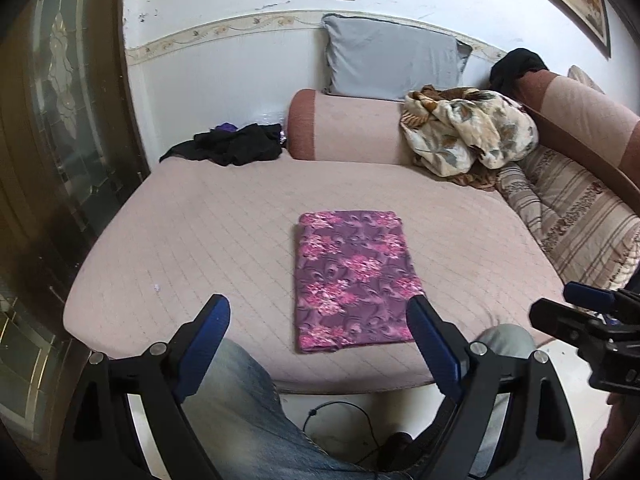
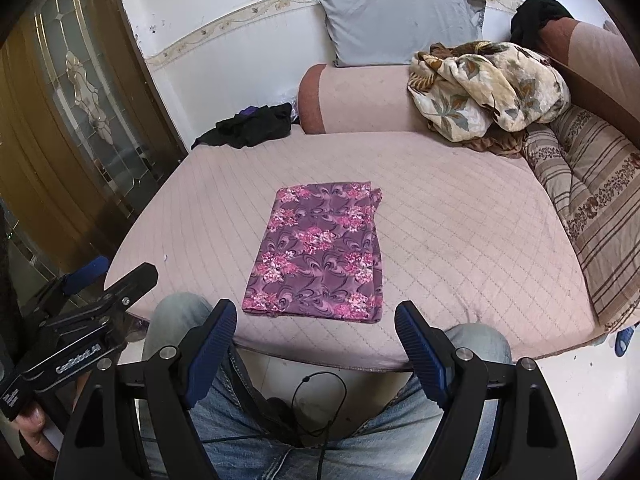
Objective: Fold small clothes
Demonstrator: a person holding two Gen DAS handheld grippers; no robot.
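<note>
Both claws, left [image 1: 318, 312] and right [image 2: 316, 318], gape; only the right view shows the cloth's [image 2: 320, 250] layered edge.

1 folded purple floral cloth [image 1: 354, 280] [image 2: 320, 254], 1 grey pillow [image 1: 394, 60], 1 floral blanket [image 1: 468, 130], 1 black clothes heap far left [image 1: 234, 146], 2 grippers: left [image 1: 320, 322], right [image 2: 316, 326].

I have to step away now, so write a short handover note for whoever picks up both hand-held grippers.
Left hand-held gripper: open, empty, held back above the lap.
Right hand-held gripper: open, empty, likewise.
Purple floral cloth: folded into a flat rectangle near the front of the pink mattress.
Done: this piece looks folded.
Left: possibly the crumpled black clothes at the far left corner.
</note>
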